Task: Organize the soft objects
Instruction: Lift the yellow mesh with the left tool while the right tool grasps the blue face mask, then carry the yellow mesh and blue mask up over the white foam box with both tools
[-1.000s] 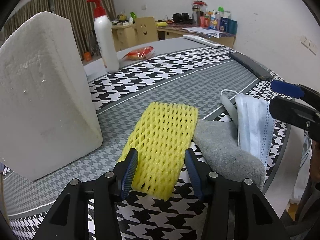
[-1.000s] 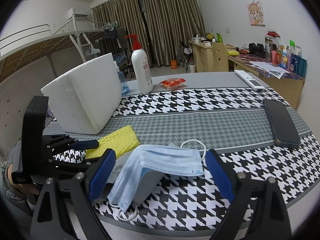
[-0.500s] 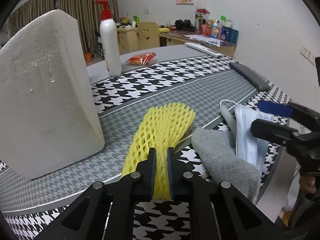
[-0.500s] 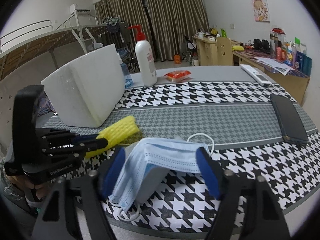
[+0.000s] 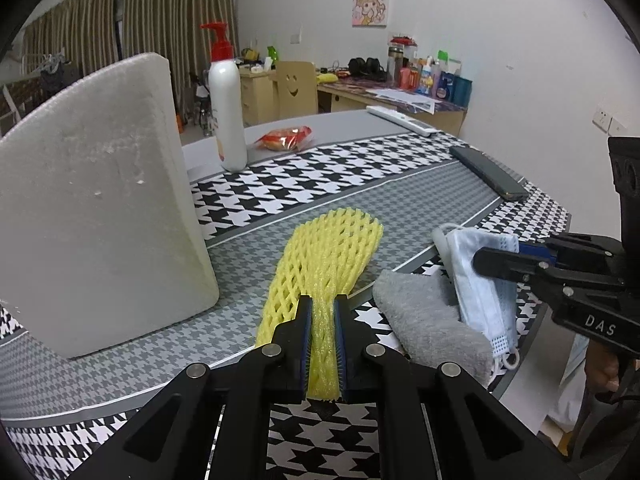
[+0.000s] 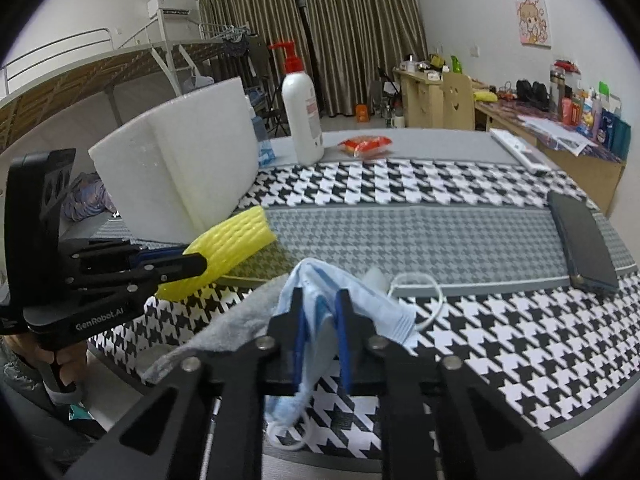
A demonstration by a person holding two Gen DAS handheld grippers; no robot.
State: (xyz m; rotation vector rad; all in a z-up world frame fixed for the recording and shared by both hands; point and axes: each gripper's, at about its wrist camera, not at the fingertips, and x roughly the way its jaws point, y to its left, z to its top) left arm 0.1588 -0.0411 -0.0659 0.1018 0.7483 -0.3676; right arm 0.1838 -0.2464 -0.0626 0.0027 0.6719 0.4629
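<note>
My left gripper (image 5: pixel 322 312) is shut on the near end of a yellow foam net sleeve (image 5: pixel 332 248), squeezing it narrow; the sleeve also shows in the right wrist view (image 6: pixel 232 240). My right gripper (image 6: pixel 320 304) is shut on a light blue face mask (image 6: pixel 360 292), seen in the left wrist view (image 5: pixel 480 280) draped beside a grey cloth (image 5: pixel 428 320). The grey cloth (image 6: pixel 236 320) lies under the mask at the table's near edge. The left gripper (image 6: pixel 192 266) shows in the right wrist view, the right gripper (image 5: pixel 484 258) in the left.
A white foam box (image 5: pixel 92 200) stands left on the houndstooth table cover (image 5: pixel 320 180). Behind are a pump bottle (image 5: pixel 226 120), a red snack packet (image 5: pixel 284 138), a dark phone (image 5: pixel 486 178) and a white remote (image 5: pixel 400 120). The table edge is close on the right.
My right gripper went from open around the mask to shut on it. My left gripper shut on the yellow sleeve and has lifted its near end a little.
</note>
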